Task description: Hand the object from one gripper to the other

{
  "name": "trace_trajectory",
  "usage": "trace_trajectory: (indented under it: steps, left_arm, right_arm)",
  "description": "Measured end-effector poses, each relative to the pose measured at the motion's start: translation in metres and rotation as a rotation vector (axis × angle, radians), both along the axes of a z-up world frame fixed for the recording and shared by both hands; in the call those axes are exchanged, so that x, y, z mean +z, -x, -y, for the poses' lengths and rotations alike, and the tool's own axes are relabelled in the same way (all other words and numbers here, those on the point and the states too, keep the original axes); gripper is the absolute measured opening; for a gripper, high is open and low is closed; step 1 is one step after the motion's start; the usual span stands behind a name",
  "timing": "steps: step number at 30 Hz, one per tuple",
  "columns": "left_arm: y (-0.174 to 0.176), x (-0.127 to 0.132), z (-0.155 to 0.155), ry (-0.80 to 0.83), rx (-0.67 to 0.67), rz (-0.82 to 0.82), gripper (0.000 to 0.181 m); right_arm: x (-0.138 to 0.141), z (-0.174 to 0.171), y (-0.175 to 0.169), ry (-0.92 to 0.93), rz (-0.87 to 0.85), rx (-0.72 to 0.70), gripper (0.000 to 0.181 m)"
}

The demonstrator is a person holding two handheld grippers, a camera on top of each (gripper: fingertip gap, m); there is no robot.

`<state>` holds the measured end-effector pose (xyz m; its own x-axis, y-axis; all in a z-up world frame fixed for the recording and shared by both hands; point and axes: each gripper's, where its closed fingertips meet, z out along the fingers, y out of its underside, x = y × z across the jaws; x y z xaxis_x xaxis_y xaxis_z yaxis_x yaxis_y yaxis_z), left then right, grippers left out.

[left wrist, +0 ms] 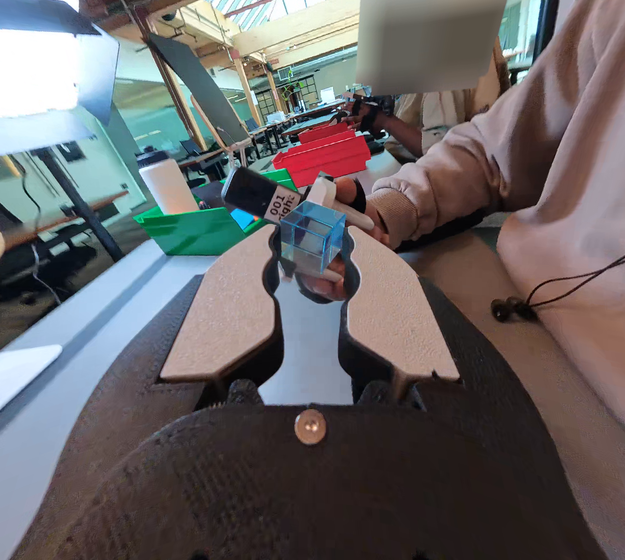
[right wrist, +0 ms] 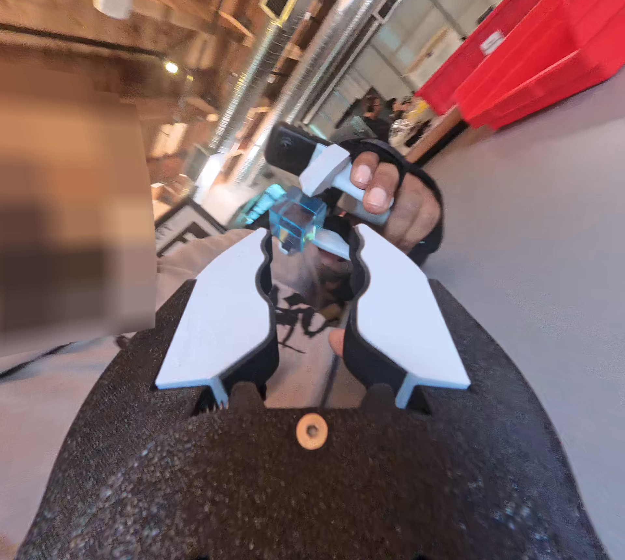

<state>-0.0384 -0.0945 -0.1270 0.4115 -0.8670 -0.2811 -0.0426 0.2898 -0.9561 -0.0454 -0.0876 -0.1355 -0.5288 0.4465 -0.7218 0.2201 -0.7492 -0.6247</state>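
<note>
I see a white label with black print on the black camera body (left wrist: 252, 193) of the right gripper, and dark brush-style lettering on the person's light sweatshirt (right wrist: 297, 320).

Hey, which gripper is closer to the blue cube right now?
Left. The cube fills the gap between the left gripper fingertips, apparently touching both. The right gripper also straddles it, but with a visible gap on one side.
</note>
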Motion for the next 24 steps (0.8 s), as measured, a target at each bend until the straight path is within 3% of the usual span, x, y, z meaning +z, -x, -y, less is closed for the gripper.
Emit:
trace_trajectory:
  steps: [3, 6, 11, 14, 18, 22, 24]
  left_arm:
    - [-0.008, -0.008, 0.005, -0.098, 0.020, -0.090, 0.035]
    - [-0.012, -0.013, 0.008, -0.132, 0.015, -0.133, 0.035]
    - [0.001, -0.020, -0.018, 0.108, 0.084, -0.076, 0.035]
    - [0.009, -0.024, -0.029, 0.416, 0.015, 0.066, 0.043]
    - [0.008, -0.029, -0.034, 0.775, -0.087, 0.250, 0.043]
    - [-0.001, -0.038, -0.034, 0.926, -0.122, 0.310, 0.044]
    - [-0.006, -0.050, -0.032, 0.946, -0.101, 0.235, 0.039]
  right_arm:
    - [0.009, 0.016, 0.001, 0.084, -0.034, 0.087, 0.043]
    - [0.003, 0.024, 0.005, 0.040, -0.002, 0.074, 0.030]
    - [0.006, -0.003, 0.003, -0.192, -0.011, -0.132, 0.029]
    - [0.003, -0.025, 0.000, -0.586, 0.006, -0.388, 0.029]
    - [-0.020, -0.043, 0.004, -1.282, 0.113, -0.632, 0.029]
    - [-0.035, -0.036, 0.012, -1.846, 0.114, -0.709, 0.030]
    - [-0.034, -0.030, 0.015, -2.002, 0.079, -0.738, 0.030]
